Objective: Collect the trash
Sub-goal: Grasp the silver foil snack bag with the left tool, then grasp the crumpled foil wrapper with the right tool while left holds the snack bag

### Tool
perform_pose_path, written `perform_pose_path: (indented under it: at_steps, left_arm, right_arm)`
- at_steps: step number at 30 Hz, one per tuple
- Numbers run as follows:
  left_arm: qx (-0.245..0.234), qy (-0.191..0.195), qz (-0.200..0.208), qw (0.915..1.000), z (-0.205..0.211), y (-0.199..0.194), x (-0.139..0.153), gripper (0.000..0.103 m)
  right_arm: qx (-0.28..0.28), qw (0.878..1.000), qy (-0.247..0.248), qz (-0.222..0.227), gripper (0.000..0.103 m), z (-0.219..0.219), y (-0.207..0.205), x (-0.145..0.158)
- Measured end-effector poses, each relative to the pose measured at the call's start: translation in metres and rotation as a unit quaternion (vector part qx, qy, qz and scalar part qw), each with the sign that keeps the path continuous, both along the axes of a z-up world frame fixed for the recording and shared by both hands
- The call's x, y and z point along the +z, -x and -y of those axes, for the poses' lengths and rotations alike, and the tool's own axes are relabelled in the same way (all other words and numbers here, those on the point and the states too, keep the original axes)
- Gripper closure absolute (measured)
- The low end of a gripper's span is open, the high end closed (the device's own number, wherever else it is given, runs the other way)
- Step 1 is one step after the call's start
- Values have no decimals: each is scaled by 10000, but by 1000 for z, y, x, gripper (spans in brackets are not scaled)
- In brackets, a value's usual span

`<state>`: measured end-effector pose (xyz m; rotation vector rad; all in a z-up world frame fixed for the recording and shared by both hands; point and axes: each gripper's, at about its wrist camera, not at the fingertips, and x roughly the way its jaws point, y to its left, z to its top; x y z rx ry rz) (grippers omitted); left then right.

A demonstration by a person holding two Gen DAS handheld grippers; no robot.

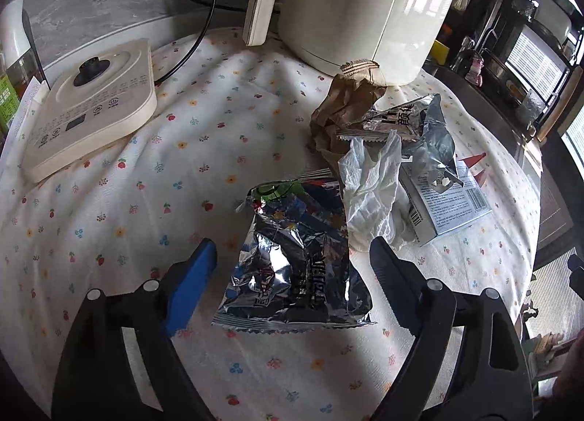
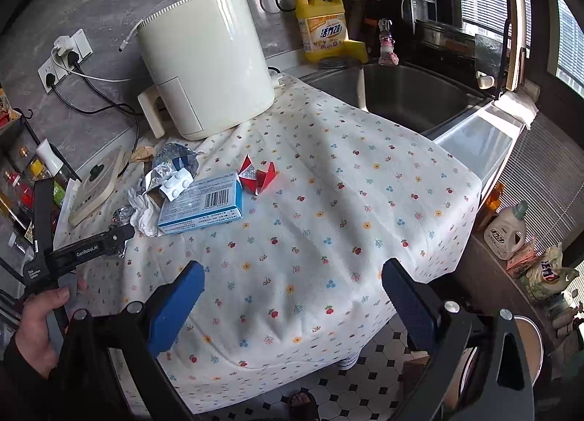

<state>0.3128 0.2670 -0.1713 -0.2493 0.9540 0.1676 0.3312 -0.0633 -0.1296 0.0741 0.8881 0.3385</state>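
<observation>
My left gripper (image 1: 292,249) is open, its jaws either side of a silver foil snack bag (image 1: 292,271) lying flat on the flowered cloth. Behind it lie a crumpled white tissue (image 1: 372,183), a brown paper bag (image 1: 339,107), a second foil wrapper (image 1: 419,121) and a blue-and-white box (image 1: 449,202). My right gripper (image 2: 292,275) is open and empty above the bare cloth near the table's front edge. In the right wrist view the box (image 2: 204,205), a white blister pack (image 2: 177,183), red folded paper (image 2: 257,174) and the tissue (image 2: 144,214) lie to the left.
A cream air fryer (image 2: 204,63) stands at the back of the table (image 2: 328,202). A cream kettle base (image 1: 87,107) with a black cord sits at the left. A steel sink (image 2: 408,96) and yellow detergent bottle (image 2: 323,25) are beyond the cloth. The left gripper body (image 2: 84,249) is at far left.
</observation>
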Motion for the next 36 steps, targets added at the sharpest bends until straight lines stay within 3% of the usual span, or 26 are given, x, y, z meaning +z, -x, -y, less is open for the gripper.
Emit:
perform_pose_path:
  at_steps: [4, 9, 14, 24, 27, 30, 32, 36]
  left_arm:
    - [-84, -277, -34, 9996, 4, 1, -2, 32]
    - [-8, -43, 127, 9999, -8, 13, 3, 50]
    - [167, 82, 368, 9992, -23, 33, 13, 54]
    - [726, 114, 746, 9945, -58, 73, 34, 54]
    - [890, 116, 773, 9930, -66, 85, 35, 54]
    - [1032, 122, 748, 9918, -72, 96, 33, 54]
    - [1111, 142, 729, 9910, -75, 102, 30, 54]
    - [1174, 157, 721, 9903, -73, 110, 28, 54]
  right_arm:
    - [179, 9998, 43, 11, 8, -17, -7, 0]
    - [650, 9978, 66, 123, 16, -53, -17, 5]
    - [1184, 9929, 19, 121, 29, -93, -26, 9]
    - [1925, 9813, -3, 67, 31, -166, -48, 9]
    - [1989, 9800, 31, -61, 37, -181, -56, 1]
    - [2012, 9794, 157, -66, 50, -191, -63, -4]
    - [2084, 9775, 276, -179, 84, -196, -68, -8]
    - [2048, 9786, 182, -17, 97, -190, -67, 2]
